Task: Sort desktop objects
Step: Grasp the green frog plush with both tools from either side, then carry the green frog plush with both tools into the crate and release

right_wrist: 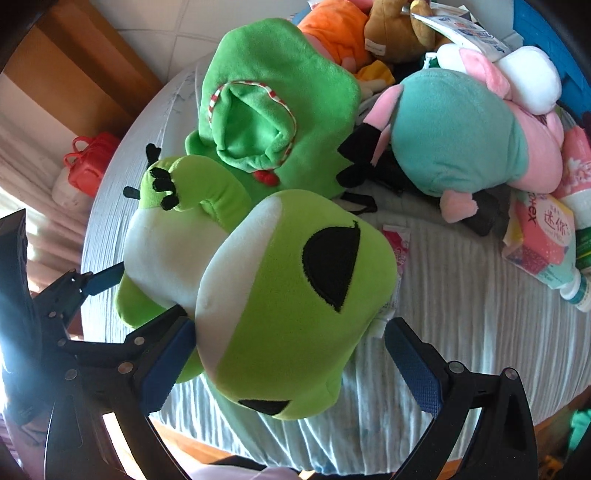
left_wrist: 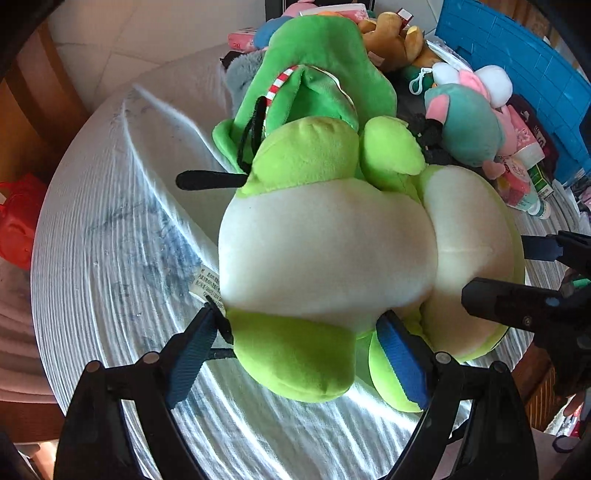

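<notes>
Frog plush: one large lime-green frog plush [left_wrist: 325,236] with a white belly lies on the round table [left_wrist: 110,229], near its front edge, under a pale ribbed cloth.
Frog's head: two black eyes show in the right wrist view, the head [right_wrist: 295,306] turned toward that camera.
Frog's hat: one darker green hat [right_wrist: 273,110] with red-and-white trim lies just behind the body, touching it.
Left gripper: the left gripper [left_wrist: 299,350] has its two blue pads pressed against one lime foot of the frog, one pad on each side, clamped on it.
Right gripper: the right gripper [right_wrist: 291,365] straddles the frog's head; the left pad touches the plush, the right pad stands just apart from it, so the fingers are spread and not clamped.
Other soft toys: one teal-and-pink plush [right_wrist: 469,136], one brown plush [right_wrist: 399,33] and one orange plush [right_wrist: 336,33] crowd the far side of the table, behind the frog.
Packets: one pink tissue pack [right_wrist: 550,236] lies at the table's right edge, one small pink sachet [right_wrist: 399,243] just beside the frog's head.
Crate: one blue crate [left_wrist: 517,74] stands behind the pile.
Off the table: one red bag [right_wrist: 88,162] sits on the floor to the left.
</notes>
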Demonstrator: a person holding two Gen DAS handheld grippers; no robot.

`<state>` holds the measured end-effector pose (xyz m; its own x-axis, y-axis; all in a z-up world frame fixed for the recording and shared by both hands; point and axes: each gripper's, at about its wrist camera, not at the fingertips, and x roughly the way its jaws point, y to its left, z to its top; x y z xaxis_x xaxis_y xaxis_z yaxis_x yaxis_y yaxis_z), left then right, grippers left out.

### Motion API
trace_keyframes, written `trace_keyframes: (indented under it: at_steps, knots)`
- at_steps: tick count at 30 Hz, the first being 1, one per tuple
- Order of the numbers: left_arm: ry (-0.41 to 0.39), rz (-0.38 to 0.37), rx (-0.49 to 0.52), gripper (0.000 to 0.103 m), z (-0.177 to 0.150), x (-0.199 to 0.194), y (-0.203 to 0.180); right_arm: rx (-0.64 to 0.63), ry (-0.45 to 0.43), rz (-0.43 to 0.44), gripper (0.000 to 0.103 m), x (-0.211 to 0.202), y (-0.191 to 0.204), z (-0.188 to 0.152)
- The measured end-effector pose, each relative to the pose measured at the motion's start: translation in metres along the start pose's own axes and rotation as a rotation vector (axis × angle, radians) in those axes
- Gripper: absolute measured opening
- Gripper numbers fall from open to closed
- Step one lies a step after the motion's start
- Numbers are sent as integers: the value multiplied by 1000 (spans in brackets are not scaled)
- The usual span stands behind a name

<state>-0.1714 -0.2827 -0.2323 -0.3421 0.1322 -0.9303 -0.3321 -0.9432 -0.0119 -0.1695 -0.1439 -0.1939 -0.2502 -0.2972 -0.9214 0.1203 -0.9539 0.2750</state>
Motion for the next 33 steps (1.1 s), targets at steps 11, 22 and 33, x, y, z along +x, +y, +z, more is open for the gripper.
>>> trace_keyframes:
  at_steps: [11, 22, 33]
  knots:
    - [51, -61, 3, 92, 6, 18, -5, -32, 15, -79, 101, 15, 5, -1]
    - [-123, -53, 9, 62, -1, -36, -18, -128, -91, -83, 76, -27, 19, -3]
    - [-336, -64, 34, 62, 41, -95, -41, -177, -289, -139, 76, -110, 16, 9]
